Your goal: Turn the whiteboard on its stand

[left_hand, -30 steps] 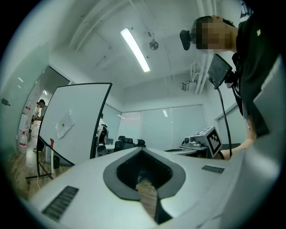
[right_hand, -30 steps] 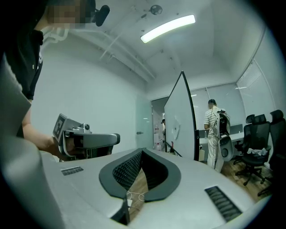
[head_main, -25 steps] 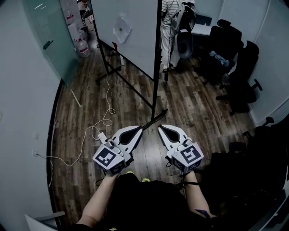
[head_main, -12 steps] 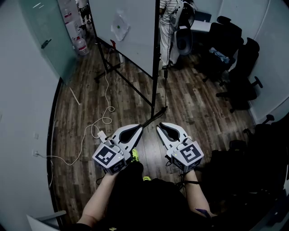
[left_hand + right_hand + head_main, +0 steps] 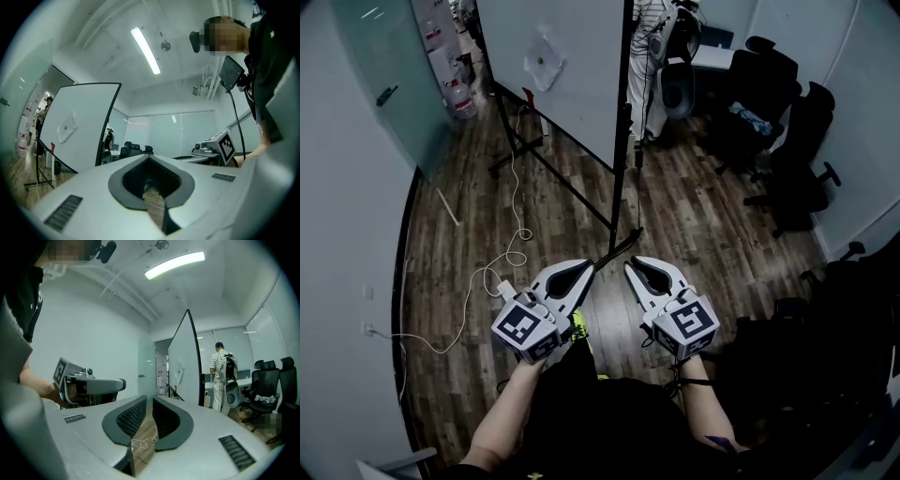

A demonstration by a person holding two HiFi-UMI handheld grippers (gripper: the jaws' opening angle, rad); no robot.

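The whiteboard stands on a black wheeled stand at the far middle of the room, with a sheet pinned to it. In the head view it is turned nearly edge-on to me. Both grippers are held level side by side, well short of the stand's nearest foot. My left gripper has its tips together and holds nothing. The jaws of my right gripper have just been opening and stand a narrow slit apart, empty. The left gripper view shows the left gripper and the board; the right gripper view shows the right gripper and the board.
A white cable loops over the wood floor at the left. Black office chairs stand at the right. A person stands behind the board. Water bottles sit by the glass wall.
I have stepped a little toward the whiteboard, which now looms larger. A yellow-green shoe shows under the left gripper. Both grippers keep their side-by-side pose.
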